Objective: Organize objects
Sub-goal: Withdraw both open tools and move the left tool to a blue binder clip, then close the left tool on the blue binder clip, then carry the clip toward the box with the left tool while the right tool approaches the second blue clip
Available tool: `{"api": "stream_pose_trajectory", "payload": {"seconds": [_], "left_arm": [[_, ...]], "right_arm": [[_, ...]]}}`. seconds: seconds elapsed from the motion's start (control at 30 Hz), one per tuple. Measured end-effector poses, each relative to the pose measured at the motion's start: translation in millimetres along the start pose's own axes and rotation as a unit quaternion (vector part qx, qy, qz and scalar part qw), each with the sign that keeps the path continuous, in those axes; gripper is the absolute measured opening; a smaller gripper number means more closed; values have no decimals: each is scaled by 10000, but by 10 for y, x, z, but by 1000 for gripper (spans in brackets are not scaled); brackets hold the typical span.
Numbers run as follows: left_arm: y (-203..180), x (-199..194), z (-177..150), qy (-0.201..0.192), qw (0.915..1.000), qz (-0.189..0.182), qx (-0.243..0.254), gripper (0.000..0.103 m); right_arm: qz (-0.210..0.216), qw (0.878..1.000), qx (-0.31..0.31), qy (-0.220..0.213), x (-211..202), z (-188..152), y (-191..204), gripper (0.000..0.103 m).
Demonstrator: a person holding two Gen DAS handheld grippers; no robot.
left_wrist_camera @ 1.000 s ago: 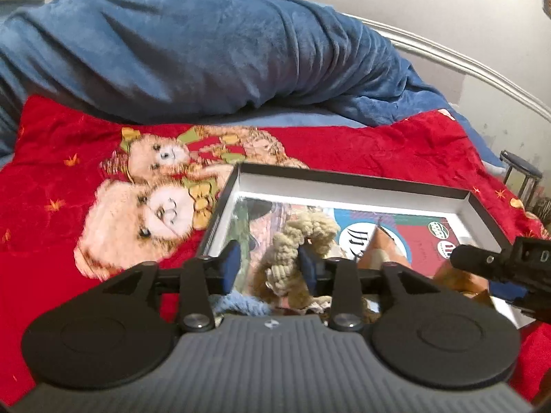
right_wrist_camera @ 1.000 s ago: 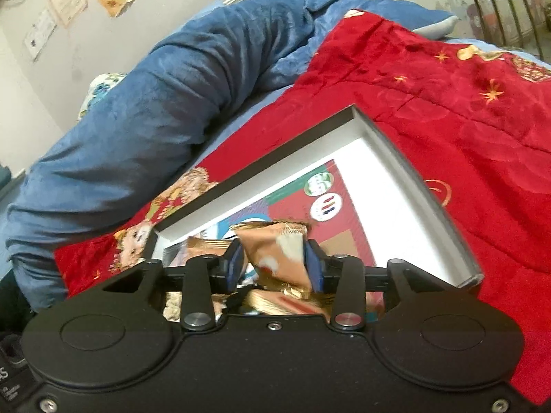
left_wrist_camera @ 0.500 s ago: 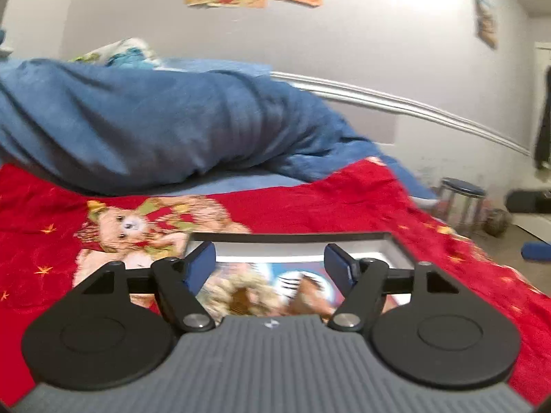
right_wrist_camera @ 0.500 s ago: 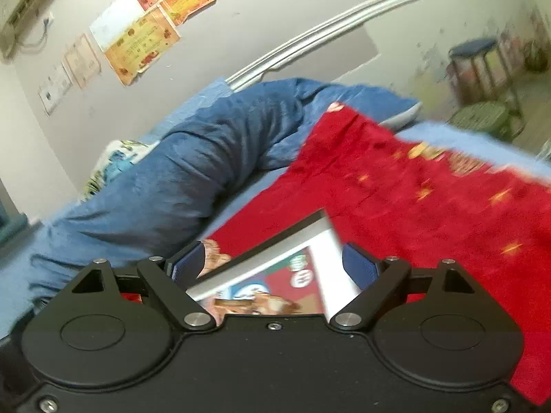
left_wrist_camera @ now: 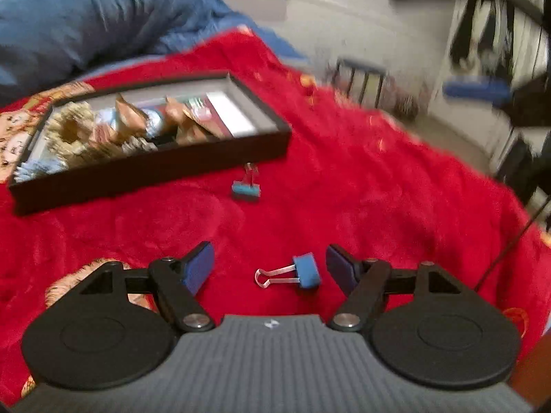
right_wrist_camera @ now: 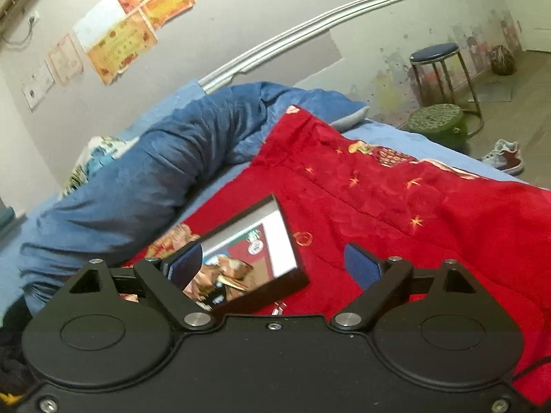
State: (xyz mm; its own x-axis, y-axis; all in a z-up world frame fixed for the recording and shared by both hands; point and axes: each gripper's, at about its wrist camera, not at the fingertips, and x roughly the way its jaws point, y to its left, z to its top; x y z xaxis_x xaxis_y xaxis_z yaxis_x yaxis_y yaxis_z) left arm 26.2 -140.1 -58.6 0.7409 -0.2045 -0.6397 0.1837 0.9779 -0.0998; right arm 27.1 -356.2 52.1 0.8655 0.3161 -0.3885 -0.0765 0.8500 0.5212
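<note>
Left tongs (left_wrist_camera: 270,268) gaped empty around the near binder clip (left_wrist_camera: 296,272) on the bed's red blanket (left_wrist_camera: 361,179). Best to close on its blue body, not the wire handles. Right tongs (right_wrist_camera: 273,263) stood wide, empty.

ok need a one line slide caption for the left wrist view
Open left gripper above a blue binder clip on the red blanket, a second clip lying beside the filled black tray.

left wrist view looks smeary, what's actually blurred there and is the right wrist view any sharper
Left wrist view: motion blur smears the far wall and furniture at upper right and the contents of the black tray; the near blue binder clip stays fairly crisp. Right wrist view: much sharper, the stool and wall papers are clear, and fisheye distortion curves the wall rail.
</note>
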Motion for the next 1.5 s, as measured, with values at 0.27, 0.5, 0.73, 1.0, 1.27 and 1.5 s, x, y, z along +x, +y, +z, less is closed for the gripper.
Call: {"api": "stream_pose_trajectory", "payload": {"seconds": [0.27,0.5,0.73,1.0,1.27,1.5], "left_arm": [[123,229,-37,163,9987,-177,-445,75],[108,206,-37,220,9980,-425,-421,79],[-69,257,-81,373,9977,-378,410,61],[72,186,-88,200,9994,-297,7,49],[274,-177,-40,-292,9993,162,142,49],[762,-607,412,-663,9973,325,57,49]], "right_arm": [[76,9996,181,218,178,-49,-16,90],[104,9997,173,151,152,-53,19,90],[224,9991,342,133,149,-55,-15,89],[264,9987,406,147,159,-71,-17,86],[172,9993,332,101,177,-71,0,85],[23,9988,383,290,440,-136,0,86]]}}
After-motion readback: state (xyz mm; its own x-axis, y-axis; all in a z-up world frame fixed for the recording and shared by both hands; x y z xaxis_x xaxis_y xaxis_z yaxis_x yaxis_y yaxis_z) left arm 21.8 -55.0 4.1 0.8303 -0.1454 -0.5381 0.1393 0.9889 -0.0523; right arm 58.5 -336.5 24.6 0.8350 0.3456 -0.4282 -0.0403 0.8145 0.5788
